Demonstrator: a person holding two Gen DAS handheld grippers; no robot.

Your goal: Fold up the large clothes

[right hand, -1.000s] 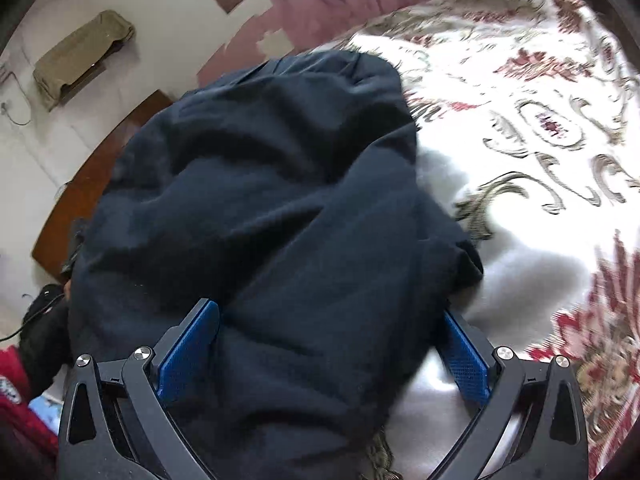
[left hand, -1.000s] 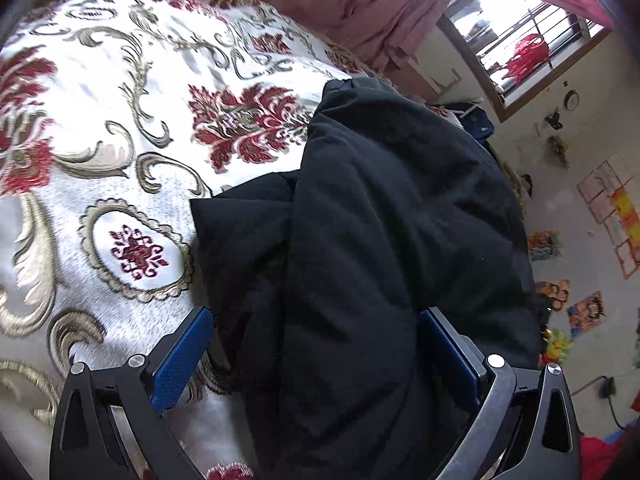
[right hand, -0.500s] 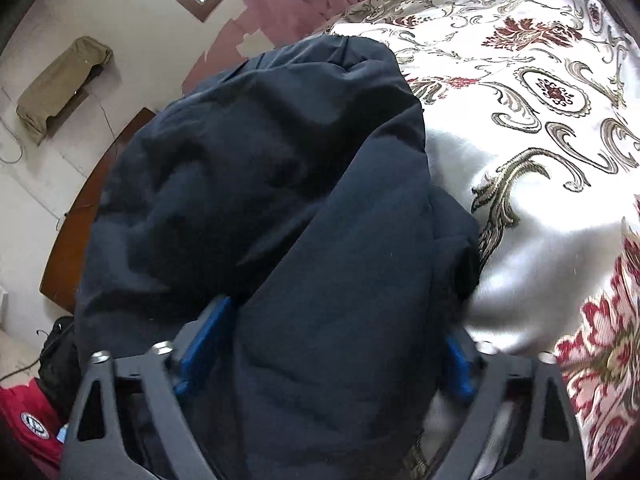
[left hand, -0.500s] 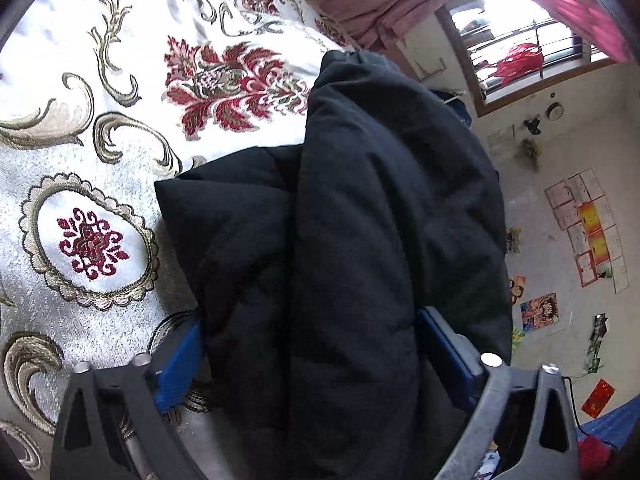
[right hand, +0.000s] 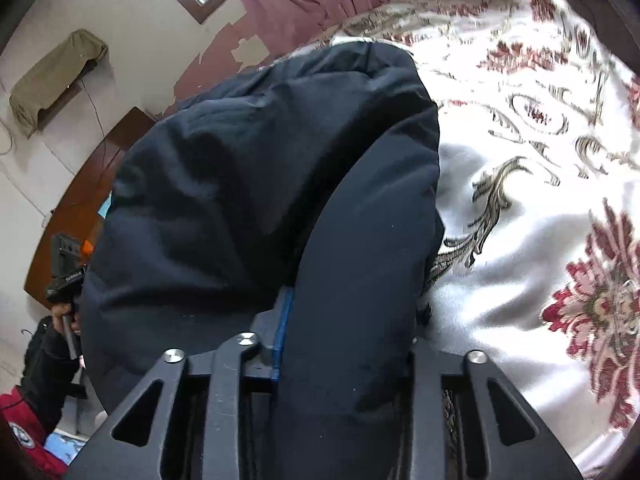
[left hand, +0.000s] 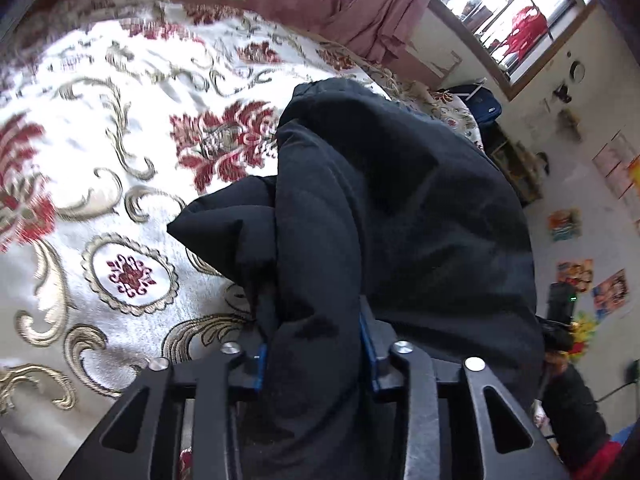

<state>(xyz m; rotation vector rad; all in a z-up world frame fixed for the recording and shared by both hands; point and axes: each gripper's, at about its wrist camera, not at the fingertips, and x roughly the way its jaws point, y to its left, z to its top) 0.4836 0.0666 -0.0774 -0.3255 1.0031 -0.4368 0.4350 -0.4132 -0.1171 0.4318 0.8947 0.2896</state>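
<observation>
A bulky black padded jacket [left hand: 400,200] lies bunched on a bed with a white, red and gold floral bedspread [left hand: 120,160]. In the left wrist view my left gripper [left hand: 316,344] has a thick fold of the jacket between its blue pads, which press into it as the jaws are closing. In the right wrist view my right gripper [right hand: 348,332] pinches another thick fold of the jacket [right hand: 260,160], also still closing. Its left pad [right hand: 282,328] shows and its right pad is hidden by fabric. The bedspread [right hand: 540,200] spreads out to the right.
A pink curtain [left hand: 360,8] and a barred window [left hand: 508,28] stand past the bed's far edge. A wall with posters [left hand: 576,276] is on the right. A brown wooden board [right hand: 80,200] lies left of the jacket, with dark and red things [right hand: 24,420] below it.
Both grippers went from wide open around the jacket to pinched on folds of it. Both views have risen a little, and the gripped fabric now bulges up between the pads.
</observation>
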